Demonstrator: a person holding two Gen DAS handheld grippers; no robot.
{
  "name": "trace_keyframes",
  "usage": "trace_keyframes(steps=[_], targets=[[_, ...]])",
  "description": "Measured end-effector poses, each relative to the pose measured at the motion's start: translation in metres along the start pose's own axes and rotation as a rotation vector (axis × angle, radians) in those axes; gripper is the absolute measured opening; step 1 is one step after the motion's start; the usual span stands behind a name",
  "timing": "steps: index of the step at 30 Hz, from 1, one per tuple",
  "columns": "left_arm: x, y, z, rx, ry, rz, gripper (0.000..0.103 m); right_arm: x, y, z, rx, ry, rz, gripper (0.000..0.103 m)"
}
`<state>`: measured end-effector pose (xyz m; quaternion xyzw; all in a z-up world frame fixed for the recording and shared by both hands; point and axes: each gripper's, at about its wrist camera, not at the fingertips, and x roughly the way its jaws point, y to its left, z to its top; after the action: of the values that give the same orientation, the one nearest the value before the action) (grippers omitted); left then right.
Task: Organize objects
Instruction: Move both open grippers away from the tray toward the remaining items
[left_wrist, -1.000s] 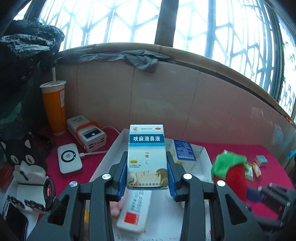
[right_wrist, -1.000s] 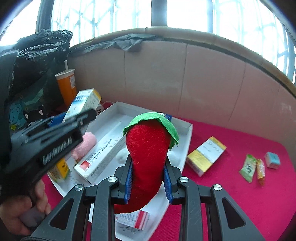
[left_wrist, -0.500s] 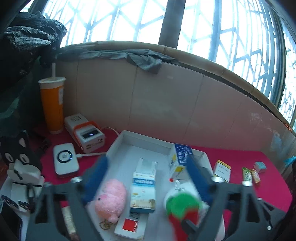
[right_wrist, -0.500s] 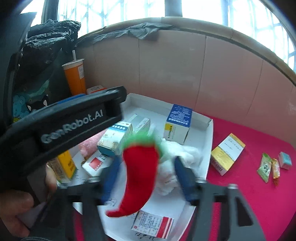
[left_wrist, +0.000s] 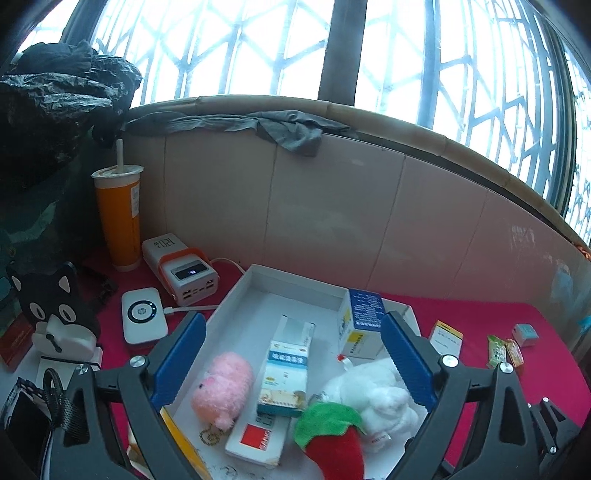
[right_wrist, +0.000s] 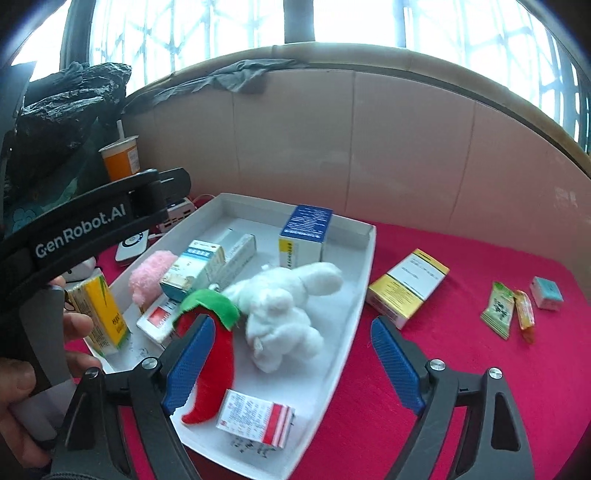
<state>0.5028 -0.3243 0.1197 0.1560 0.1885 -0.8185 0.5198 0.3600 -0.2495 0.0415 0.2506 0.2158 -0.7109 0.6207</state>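
A white tray (right_wrist: 364, 254) on the red cloth holds a red plush chili (right_wrist: 216, 354), a white plush rabbit (right_wrist: 284, 306), a pink plush (right_wrist: 149, 271), a light-blue medicine box (left_wrist: 286, 373), a blue-topped box (right_wrist: 304, 236) and several other boxes. My left gripper (left_wrist: 291, 363) is open and empty above the tray. My right gripper (right_wrist: 291, 363) is open and empty over the tray's near right edge, its left finger beside the chili. The chili (left_wrist: 334, 439) lies next to the rabbit (left_wrist: 376, 391).
On the cloth right of the tray lie a yellow-and-white box (right_wrist: 408, 288), snack packets (right_wrist: 508, 308) and a small teal cube (right_wrist: 546, 292). Left of the tray are a power bank (left_wrist: 184, 271), a white round-button device (left_wrist: 144, 319), an orange cup (left_wrist: 118, 218) and a cat figure (left_wrist: 55, 314).
Both grippers opened. The left one let go of the light-blue box and the right one let go of the chili; both now lie in the tray. Both grippers drew back.
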Motion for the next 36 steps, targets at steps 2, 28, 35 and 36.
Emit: trace_keyframes(steps=[2,28,35,36], targets=[[-0.001,-0.007,-0.002,0.015,0.007,-0.006,0.095,-0.003,-0.006,-0.002,0.012,-0.001,-0.003,0.090],[0.022,-0.133,-0.029,0.294,0.142,-0.149,0.096,-0.033,-0.154,-0.038,0.278,0.001,-0.161,0.090],[0.065,-0.177,-0.022,0.398,0.257,-0.354,0.096,-0.037,-0.223,-0.042,0.358,-0.012,-0.234,0.090],[0.073,-0.184,-0.022,0.418,0.270,-0.384,0.096,-0.037,-0.232,-0.042,0.363,-0.017,-0.240,0.090]])
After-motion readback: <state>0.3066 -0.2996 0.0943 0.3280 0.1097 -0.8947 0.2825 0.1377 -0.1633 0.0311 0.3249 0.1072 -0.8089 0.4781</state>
